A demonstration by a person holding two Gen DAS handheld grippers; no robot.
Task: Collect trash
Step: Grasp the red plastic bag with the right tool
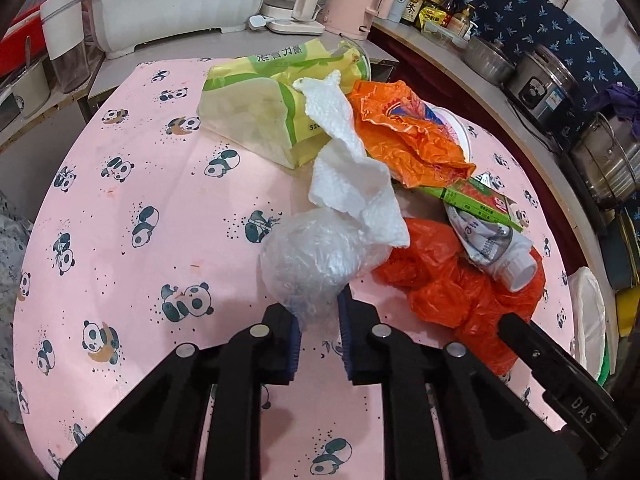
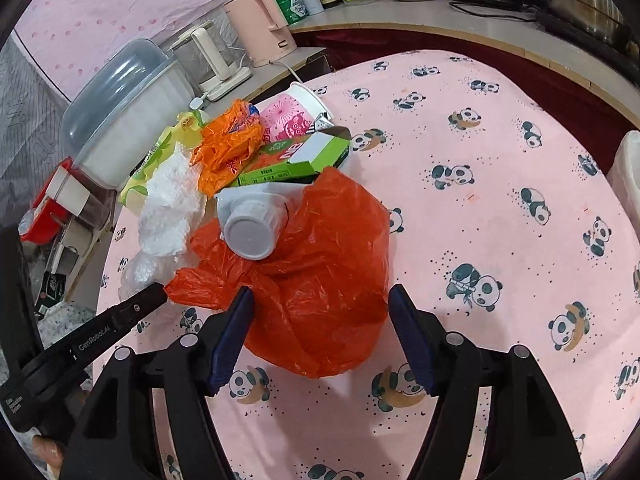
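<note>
A heap of trash lies on the round table under a pink panda cloth (image 1: 120,208). My left gripper (image 1: 318,308) is shut on the lower end of a crumpled clear plastic bag (image 1: 312,264). A white paper towel (image 1: 352,184) drapes over that bag. To the right lie a red plastic bag (image 2: 320,280), a squashed white bottle with a cap (image 2: 250,228), a green carton (image 2: 292,164) and an orange bag (image 2: 228,144). My right gripper (image 2: 320,292) stands open with the red bag between its pads. The left gripper's finger (image 2: 120,320) shows at the left of the right wrist view.
A yellow-green tissue pack (image 1: 256,112) and a pink paper cup (image 2: 292,116) sit behind the heap. A domed white dish cover (image 2: 128,120), a pink kettle (image 2: 260,24), bottles and steel pots (image 1: 608,160) line the counters around the table. A white container (image 2: 628,176) stands at the table's right edge.
</note>
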